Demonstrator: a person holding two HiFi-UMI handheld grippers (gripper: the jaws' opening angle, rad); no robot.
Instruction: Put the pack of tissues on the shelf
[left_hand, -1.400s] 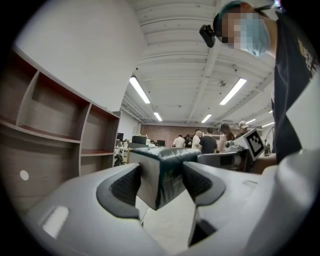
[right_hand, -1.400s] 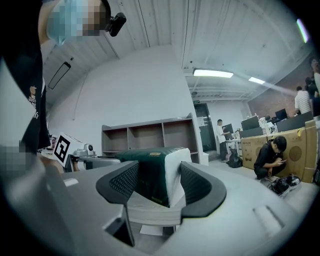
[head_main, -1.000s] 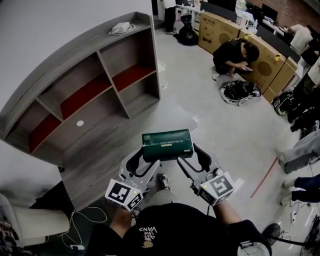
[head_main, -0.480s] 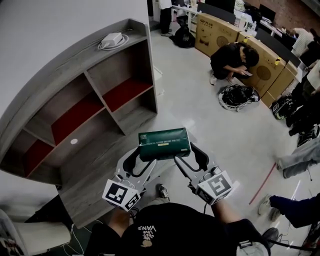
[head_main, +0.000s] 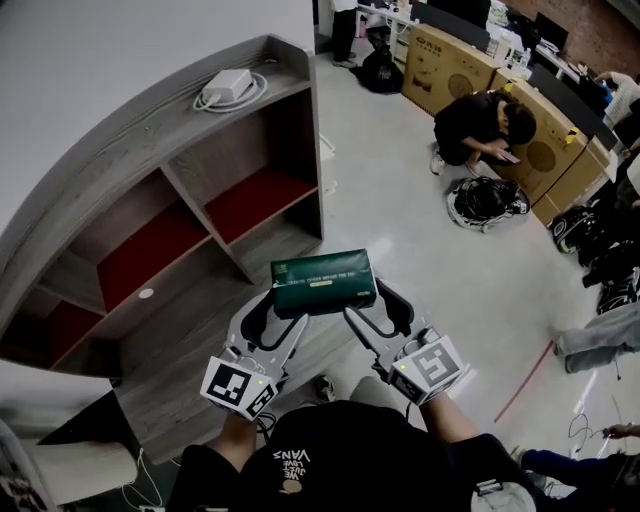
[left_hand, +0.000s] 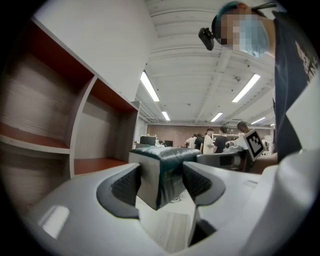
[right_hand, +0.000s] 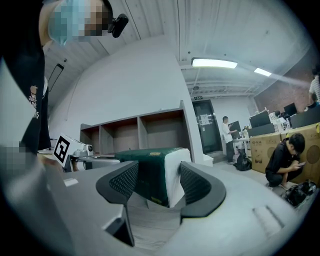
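A dark green pack of tissues (head_main: 323, 281) with white ends is held in the air between both grippers, in front of the grey wooden shelf (head_main: 190, 240). My left gripper (head_main: 283, 317) is shut on the pack's left end (left_hand: 162, 172). My right gripper (head_main: 362, 312) is shut on its right end (right_hand: 157, 180). The shelf has open compartments with red boards (head_main: 255, 198) and stands to the left and ahead of the pack. The pack sits level, a short way from the shelf's lower right compartment.
A white cable and adapter (head_main: 228, 88) lie on top of the shelf. A person (head_main: 485, 125) crouches by cardboard boxes (head_main: 520, 110) at the back right, with a bag (head_main: 485, 200) on the floor. A red line (head_main: 525, 365) marks the floor on the right.
The pack and both grippers have moved slightly forward and closer to the shelf; the view has shifted so the shelf sits nearer. Both grips are unchanged.
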